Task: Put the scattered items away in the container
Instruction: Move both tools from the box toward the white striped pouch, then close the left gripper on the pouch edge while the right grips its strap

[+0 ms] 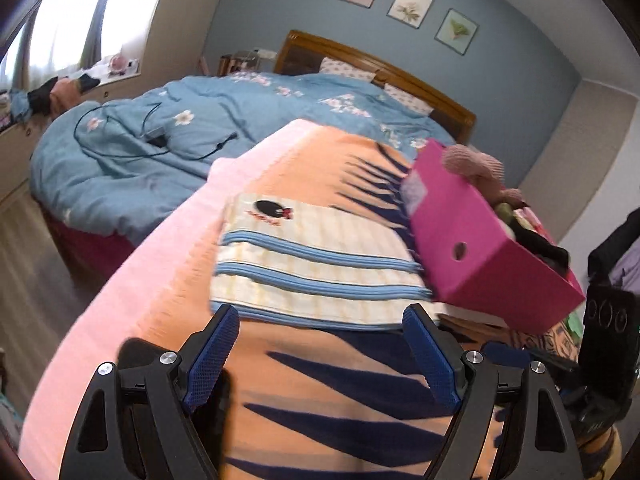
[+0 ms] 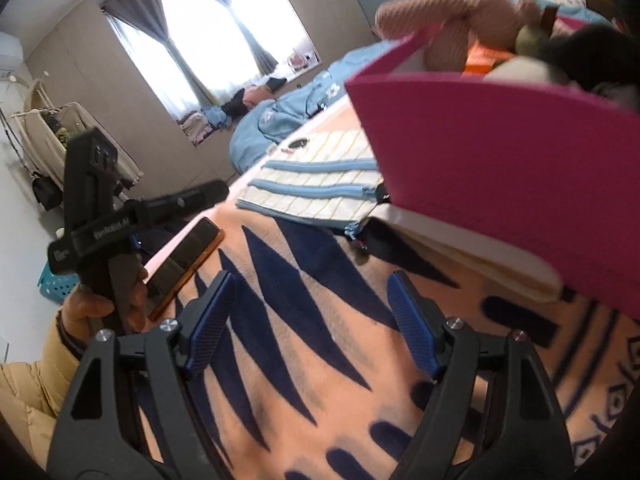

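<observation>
1. The left gripper point(image 1: 320, 314) has its blue-padded jaws spread wide with nothing between them; only the patterned blanket point(image 1: 320, 400) shows in the gap.
2. The right gripper point(image 2: 310, 280) is likewise wide open and empty, angled down over the same orange blanket with dark blue spikes.
3. The container — a magenta box point(image 1: 472, 248) — sits on the blanket at the right of the left wrist view, already holding a pink knitted soft toy point(image 1: 476, 168) and other dark and green items too blurred to name.
4. Just left of the box lies a flat, pale checked zip pouch point(image 1: 316, 256) with blue zipper stripes, its far corner close against the box's side.
5. In the right wrist view a phone point(image 2: 186, 264) with an orange edge lies on the blanket's left margin, near a hand point(image 2: 100, 304) in a tan sleeve that grips the other tool's handle.
6. Beyond the blanket, a blue floral duvet point(image 1: 160, 140) carries a black cable point(image 1: 120, 136).
</observation>
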Action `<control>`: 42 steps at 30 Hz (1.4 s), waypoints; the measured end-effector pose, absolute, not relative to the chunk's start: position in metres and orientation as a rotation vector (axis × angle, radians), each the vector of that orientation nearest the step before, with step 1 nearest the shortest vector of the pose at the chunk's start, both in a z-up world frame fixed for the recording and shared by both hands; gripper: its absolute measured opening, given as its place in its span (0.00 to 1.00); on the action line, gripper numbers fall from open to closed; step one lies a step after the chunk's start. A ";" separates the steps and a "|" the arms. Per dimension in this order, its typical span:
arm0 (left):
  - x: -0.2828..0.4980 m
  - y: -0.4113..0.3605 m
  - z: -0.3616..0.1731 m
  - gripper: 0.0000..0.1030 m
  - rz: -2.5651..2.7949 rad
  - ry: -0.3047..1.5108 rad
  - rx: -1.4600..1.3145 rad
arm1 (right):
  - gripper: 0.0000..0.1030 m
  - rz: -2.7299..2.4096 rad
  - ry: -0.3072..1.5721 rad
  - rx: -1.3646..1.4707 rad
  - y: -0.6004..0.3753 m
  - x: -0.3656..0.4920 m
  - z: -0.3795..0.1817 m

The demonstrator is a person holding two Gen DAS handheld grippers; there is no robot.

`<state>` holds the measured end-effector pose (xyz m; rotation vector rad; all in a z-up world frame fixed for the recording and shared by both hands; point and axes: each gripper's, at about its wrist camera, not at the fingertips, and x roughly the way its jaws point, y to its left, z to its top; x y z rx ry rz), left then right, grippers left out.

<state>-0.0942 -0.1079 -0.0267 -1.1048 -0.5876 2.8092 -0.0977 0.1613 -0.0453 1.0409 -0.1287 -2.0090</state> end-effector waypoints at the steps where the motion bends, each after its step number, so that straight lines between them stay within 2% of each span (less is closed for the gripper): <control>1: -0.096 -0.112 -0.028 0.83 2.807 -0.597 -1.112 | 0.77 -2.011 -0.136 1.048 0.158 -0.100 -0.048; 6: -0.108 -0.128 -0.034 0.83 2.799 -0.638 -1.154 | 0.77 -2.019 -0.163 1.086 0.142 -0.115 -0.056; 16: -0.142 -0.119 -0.044 0.83 2.749 -0.512 -1.287 | 0.77 -2.028 -0.230 1.110 0.121 -0.137 -0.060; 24: -0.141 -0.136 -0.050 0.83 2.748 -0.597 -1.314 | 0.77 -2.018 -0.283 1.106 0.129 -0.137 -0.061; 31: -0.152 -0.133 -0.051 0.84 2.679 -0.576 -1.349 | 0.77 -2.023 -0.296 1.101 0.128 -0.140 -0.063; 33: -0.155 -0.130 -0.052 0.90 2.667 -0.565 -1.355 | 0.77 -2.025 -0.302 1.099 0.129 -0.139 -0.062; 40: -0.150 -0.134 -0.052 0.90 2.645 -0.595 -1.318 | 0.78 -2.033 -0.327 1.089 0.125 -0.140 -0.064; 42: -0.148 -0.134 -0.051 0.87 2.650 -0.586 -1.314 | 0.78 -2.038 -0.325 1.086 0.124 -0.140 -0.063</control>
